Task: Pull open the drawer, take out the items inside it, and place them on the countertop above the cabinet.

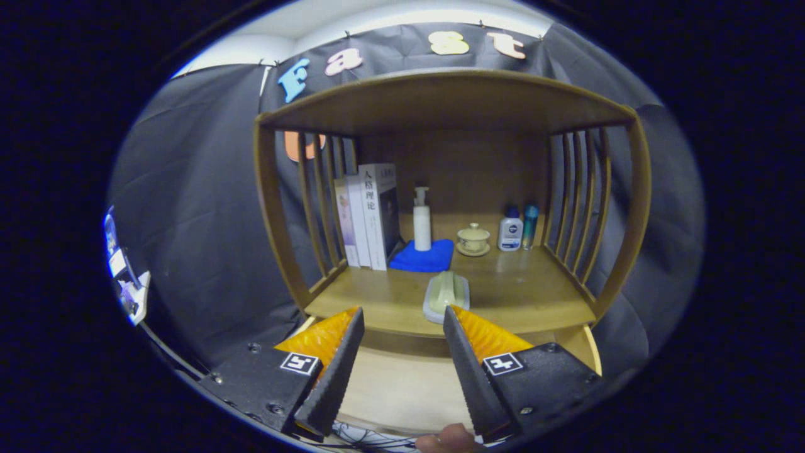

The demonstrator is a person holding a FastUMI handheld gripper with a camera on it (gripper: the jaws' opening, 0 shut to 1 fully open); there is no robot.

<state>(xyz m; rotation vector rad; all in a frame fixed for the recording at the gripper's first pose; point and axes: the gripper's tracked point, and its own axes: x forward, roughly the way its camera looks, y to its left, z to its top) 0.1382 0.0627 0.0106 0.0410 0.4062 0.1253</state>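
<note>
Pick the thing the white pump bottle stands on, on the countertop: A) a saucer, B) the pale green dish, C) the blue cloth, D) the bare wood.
C: the white pump bottle stands on the blue cloth beside the books, well beyond the open gripper, whose fingers hold nothing.

Item: handheld gripper, two-finger type. Fingers were wedge-shaped, tapering fwd, w/ ribbed inner pads and fine-textured edges; jaws stood apart, nothing btwn them. Each finger sat on a blocky matte mount w/ round screws at the corners. One small square black-and-white marker tag per mount, top face. Thin dark cables ran below, btwn the mounts. A fingertip showed just behind the right-side mount.
</note>
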